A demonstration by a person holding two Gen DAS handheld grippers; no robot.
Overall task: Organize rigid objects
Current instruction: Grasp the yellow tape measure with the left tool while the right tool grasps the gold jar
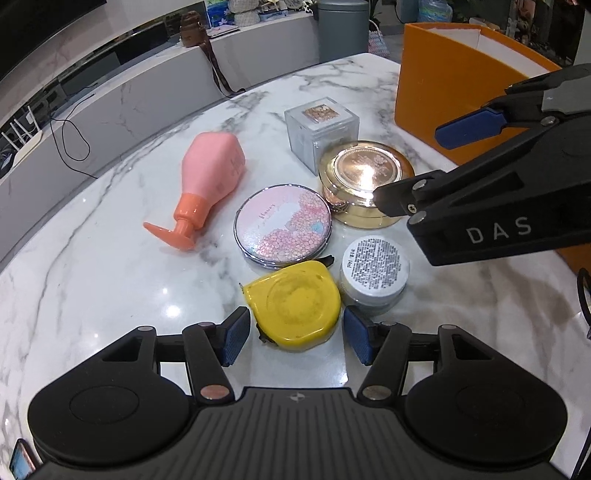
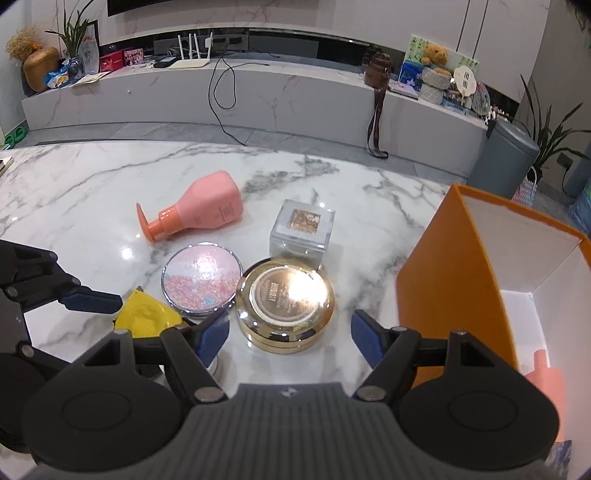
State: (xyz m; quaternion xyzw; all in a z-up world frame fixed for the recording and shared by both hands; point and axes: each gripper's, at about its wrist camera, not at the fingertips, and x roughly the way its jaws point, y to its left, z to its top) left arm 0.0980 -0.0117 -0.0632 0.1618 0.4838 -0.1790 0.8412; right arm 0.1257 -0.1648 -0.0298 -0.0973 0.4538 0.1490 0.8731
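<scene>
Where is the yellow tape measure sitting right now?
The yellow tape measure lies on the marble table between the open left gripper's fingers, beside the white jar.

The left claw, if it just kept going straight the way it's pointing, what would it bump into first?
Most likely the yellow tape measure: it lies right ahead of the open left claw, partly between its fingertips. Beyond it sits the floral compact mirror. Height above the table is hard to judge.

A home living room, by the look of it — a marble tabletop (image 2: pixel 92 177) faces a long low media console (image 2: pixel 258 96) carrying a wifi router (image 2: pixel 192 55), potted plants (image 2: pixel 74 33), a teddy bear (image 2: pixel 436 53) and what seem framed pictures — a dark screen hangs above.
</scene>
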